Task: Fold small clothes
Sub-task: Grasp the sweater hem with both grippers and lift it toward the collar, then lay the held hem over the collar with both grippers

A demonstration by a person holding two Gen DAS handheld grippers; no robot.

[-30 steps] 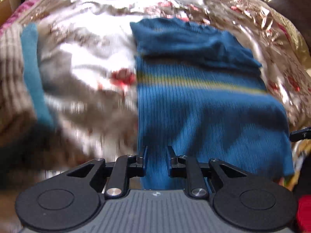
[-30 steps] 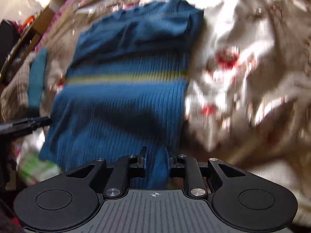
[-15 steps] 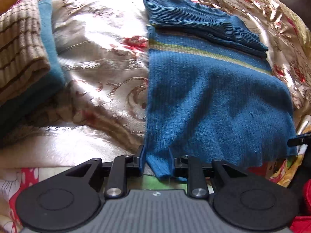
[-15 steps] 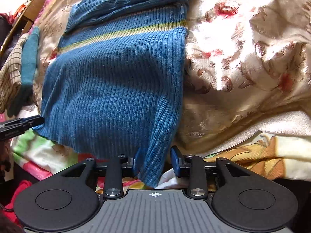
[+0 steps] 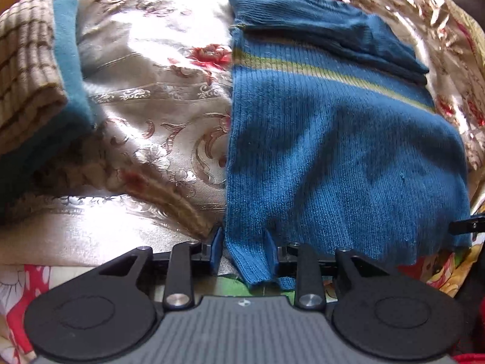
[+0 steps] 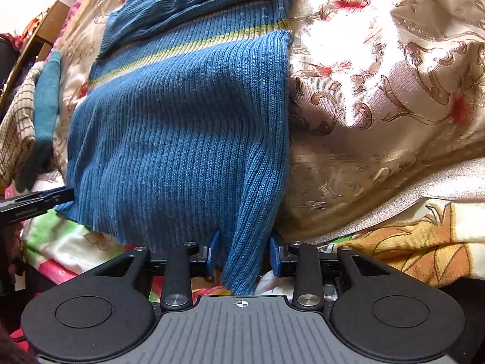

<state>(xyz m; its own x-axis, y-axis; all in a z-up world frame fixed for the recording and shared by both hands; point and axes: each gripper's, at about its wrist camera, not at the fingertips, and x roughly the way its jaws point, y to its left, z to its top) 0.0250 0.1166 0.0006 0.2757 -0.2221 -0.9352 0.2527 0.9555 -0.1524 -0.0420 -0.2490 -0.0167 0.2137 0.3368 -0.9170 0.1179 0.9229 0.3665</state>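
Floral bedspread [image 5: 157, 139]: blue sweater [image 5: 333, 151] laid flat. Left gripper [image 5: 244, 250] fingers opening, right gripper [image 6: 244, 253] fingers parted; hem corners hang loose between.

Bare bedspread [image 6: 379, 115] flanks the sweater [image 6: 182, 139] (folded stack [image 5: 33, 79] leftward).

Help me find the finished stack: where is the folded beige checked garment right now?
The beige checked garment lies at the left edge of both views, stacked with a teal garment on the floral bedspread, left of the blue sweater.
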